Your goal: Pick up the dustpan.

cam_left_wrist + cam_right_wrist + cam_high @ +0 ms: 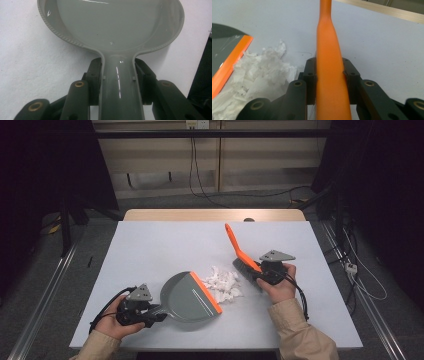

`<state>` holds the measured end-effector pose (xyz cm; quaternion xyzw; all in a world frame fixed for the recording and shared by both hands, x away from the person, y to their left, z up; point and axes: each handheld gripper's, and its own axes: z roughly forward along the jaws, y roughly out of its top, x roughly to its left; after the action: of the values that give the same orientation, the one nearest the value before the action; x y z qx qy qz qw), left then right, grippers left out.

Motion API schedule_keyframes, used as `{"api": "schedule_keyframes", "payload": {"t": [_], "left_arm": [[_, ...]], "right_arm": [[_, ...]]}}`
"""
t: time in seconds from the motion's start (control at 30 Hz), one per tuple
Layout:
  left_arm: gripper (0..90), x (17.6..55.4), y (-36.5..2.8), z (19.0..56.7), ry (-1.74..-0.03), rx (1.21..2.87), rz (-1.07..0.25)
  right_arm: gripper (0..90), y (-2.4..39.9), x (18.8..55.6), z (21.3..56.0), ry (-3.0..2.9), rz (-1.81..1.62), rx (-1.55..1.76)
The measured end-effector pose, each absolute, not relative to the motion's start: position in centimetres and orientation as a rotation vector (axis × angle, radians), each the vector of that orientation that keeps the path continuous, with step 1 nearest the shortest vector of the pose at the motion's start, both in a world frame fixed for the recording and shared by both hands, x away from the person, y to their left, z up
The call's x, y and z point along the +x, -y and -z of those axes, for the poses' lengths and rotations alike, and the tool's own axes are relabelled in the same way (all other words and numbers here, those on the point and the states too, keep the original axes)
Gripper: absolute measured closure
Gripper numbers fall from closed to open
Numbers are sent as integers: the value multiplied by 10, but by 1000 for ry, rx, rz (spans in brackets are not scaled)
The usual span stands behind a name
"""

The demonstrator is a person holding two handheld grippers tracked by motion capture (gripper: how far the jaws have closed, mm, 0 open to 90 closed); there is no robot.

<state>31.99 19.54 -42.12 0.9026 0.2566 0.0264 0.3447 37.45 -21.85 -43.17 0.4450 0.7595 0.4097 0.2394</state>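
Grey dustpan [187,295] with orange lip [205,292]; orange-handled brush [240,254], dark bristles; white shredded paper [223,284]; pale grey table [165,240].

Right gripper [329,72] squeezes orange brush handle [329,50] between two black jaws. Handle points up and away. White paper scraps [259,72] lie left, touching orange edge of grey dustpan [227,62]. White table [382,42] underneath.

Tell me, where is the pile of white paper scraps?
In the high view the paper scraps lie mid-table, right against the orange lip of the grey dustpan on their left, with the brush just to their right.
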Motion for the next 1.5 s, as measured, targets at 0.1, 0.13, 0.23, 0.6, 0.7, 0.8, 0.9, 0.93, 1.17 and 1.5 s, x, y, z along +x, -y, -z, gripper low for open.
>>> {"api": "schedule_keyframes", "payload": {"t": [0.1, 0.13, 0.23, 0.6, 0.7, 0.8, 0.9, 0.93, 1.17, 1.5], "left_arm": [[620, 321, -196, 423, -675, 2331, -52], [619, 321, -197, 423, -672, 2328, -48], [618, 321, -197, 424, -673, 2330, -45], [621, 320, -193, 422, -664, 2334, -14], [621, 319, -195, 419, -672, 2326, -11], [622, 318, -199, 418, -677, 2329, -7], [621, 318, -203, 419, -672, 2326, -8], [621, 319, -202, 419, -669, 2332, -4], [621, 319, -196, 420, -670, 2330, 2], [621, 322, -186, 420, -667, 2341, 11]], "right_arm": [[709, 216, 372, 433, -2082, -1149, 1224], [709, 214, 370, 433, -2083, -1144, 1216], [710, 208, 367, 434, -2073, -1137, 1202], [711, 190, 358, 436, -2068, -1109, 1140], [711, 189, 357, 436, -2063, -1105, 1138], [711, 190, 357, 436, -2055, -1116, 1145], [711, 190, 357, 437, -2053, -1125, 1151], [711, 190, 357, 437, -2051, -1126, 1152], [711, 186, 354, 438, -2043, -1136, 1158], [710, 172, 349, 437, -2041, -1133, 1148]]}}
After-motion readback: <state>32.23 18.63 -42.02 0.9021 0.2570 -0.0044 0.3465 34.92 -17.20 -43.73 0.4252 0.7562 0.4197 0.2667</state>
